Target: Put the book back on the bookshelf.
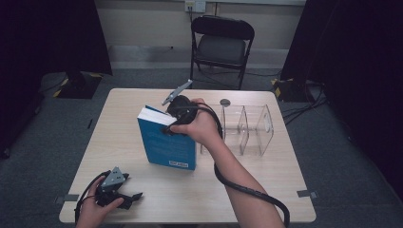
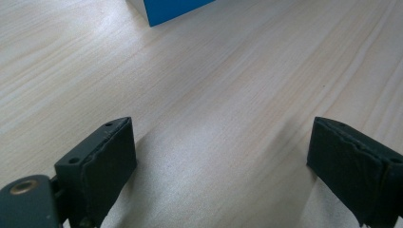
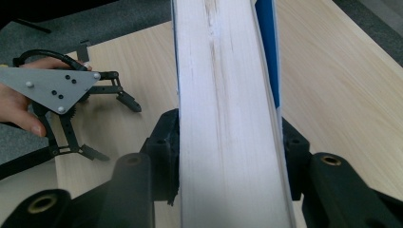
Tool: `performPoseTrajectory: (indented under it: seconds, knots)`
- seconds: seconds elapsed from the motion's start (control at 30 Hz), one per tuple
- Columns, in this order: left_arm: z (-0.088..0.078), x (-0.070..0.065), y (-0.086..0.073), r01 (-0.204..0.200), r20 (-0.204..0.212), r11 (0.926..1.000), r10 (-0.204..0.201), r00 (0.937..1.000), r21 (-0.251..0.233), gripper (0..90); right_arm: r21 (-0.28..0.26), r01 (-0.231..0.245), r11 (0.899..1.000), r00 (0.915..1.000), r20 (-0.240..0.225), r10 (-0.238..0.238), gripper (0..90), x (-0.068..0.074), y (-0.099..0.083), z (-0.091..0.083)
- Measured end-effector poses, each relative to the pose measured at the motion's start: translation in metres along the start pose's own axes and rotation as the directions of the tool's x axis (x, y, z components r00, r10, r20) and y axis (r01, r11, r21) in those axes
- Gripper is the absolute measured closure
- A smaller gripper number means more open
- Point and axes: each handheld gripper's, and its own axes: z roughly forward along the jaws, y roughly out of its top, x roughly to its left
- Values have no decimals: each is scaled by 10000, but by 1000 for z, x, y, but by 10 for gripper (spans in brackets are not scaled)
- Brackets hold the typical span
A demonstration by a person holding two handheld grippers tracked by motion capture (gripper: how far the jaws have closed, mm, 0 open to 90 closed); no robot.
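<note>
R gripper [image 1: 167, 124] sits at frame centre, jaws either side of the blue book [image 1: 166, 142], pads at both covers in the R gripper view, tho whether they press I can't tell; the book stands upright mid-table. L gripper [image 1: 130, 199], lower left of the high view, rests w/ jaws wide, nothing between, just bare wood. Table [image 1: 142, 99] is pale wood w/ a clear rack [image 1: 247, 128] right of the book; folding chair [image 1: 222, 45] top centre, grey carpet around.

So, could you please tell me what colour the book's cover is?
Blue; the book stands upright on the table, clearest in the high view.
</note>
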Motion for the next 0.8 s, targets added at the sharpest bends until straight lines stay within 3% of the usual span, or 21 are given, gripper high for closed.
performPoseTrajectory:
  seconds: [0.43,0.8]
  knots:
    - [0,0,0,-12,-5,10000,12,10000,1,84,297,175,9994,9998,19,-176,467,0,-2,5]
    - [0,0,0,12,32,10000,-12,10000,-2,81,326,-38,9995,10000,1,38,450,-3,-7,11]
